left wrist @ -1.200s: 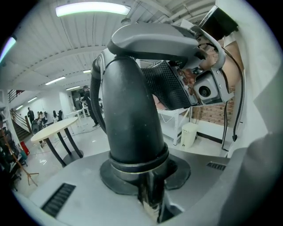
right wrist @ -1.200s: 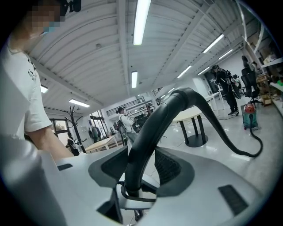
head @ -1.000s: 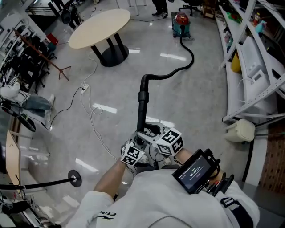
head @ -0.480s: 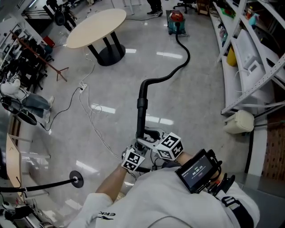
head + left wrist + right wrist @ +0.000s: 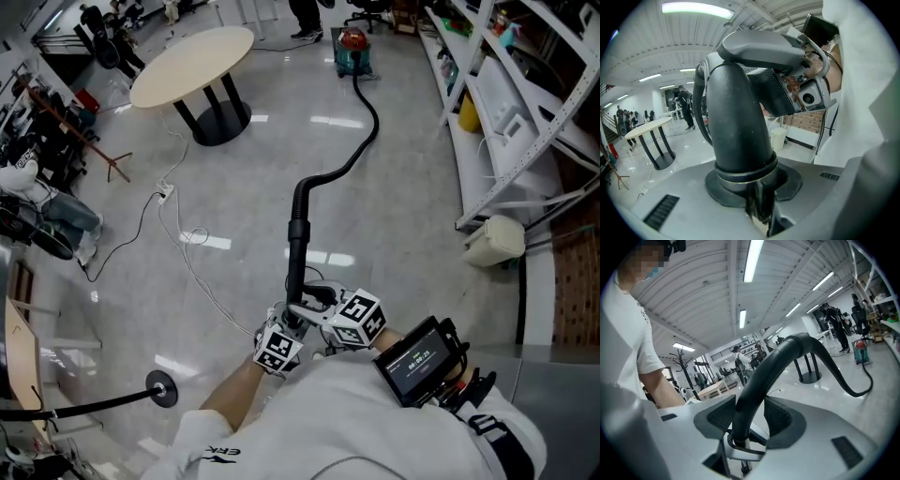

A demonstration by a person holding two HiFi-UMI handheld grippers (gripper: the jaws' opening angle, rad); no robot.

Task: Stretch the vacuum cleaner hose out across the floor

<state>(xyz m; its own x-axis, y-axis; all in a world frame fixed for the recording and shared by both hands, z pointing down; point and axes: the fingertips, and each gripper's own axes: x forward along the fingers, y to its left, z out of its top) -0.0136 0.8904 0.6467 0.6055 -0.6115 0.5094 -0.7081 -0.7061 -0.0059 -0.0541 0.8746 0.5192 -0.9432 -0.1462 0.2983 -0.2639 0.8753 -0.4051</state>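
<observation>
A red and teal vacuum cleaner stands far off at the top of the head view. Its black hose snakes toward me over the grey floor and rises into a rigid black tube. Both grippers hold that tube's near end. My left gripper is shut on the thick tube, which fills the left gripper view. My right gripper is shut on the tube just beside it, pads pressed on either side. In the right gripper view the hose arcs away toward the vacuum cleaner.
A round beige table stands at the upper left, with a white cable trailing from it over the floor. White shelving and a white bin line the right side. A stanchion base sits at the lower left.
The vacuum cleaner and table have slid up and left in the head view. The hose lies longer and straighter between the vacuum and the grippers. Both grips are unchanged.
</observation>
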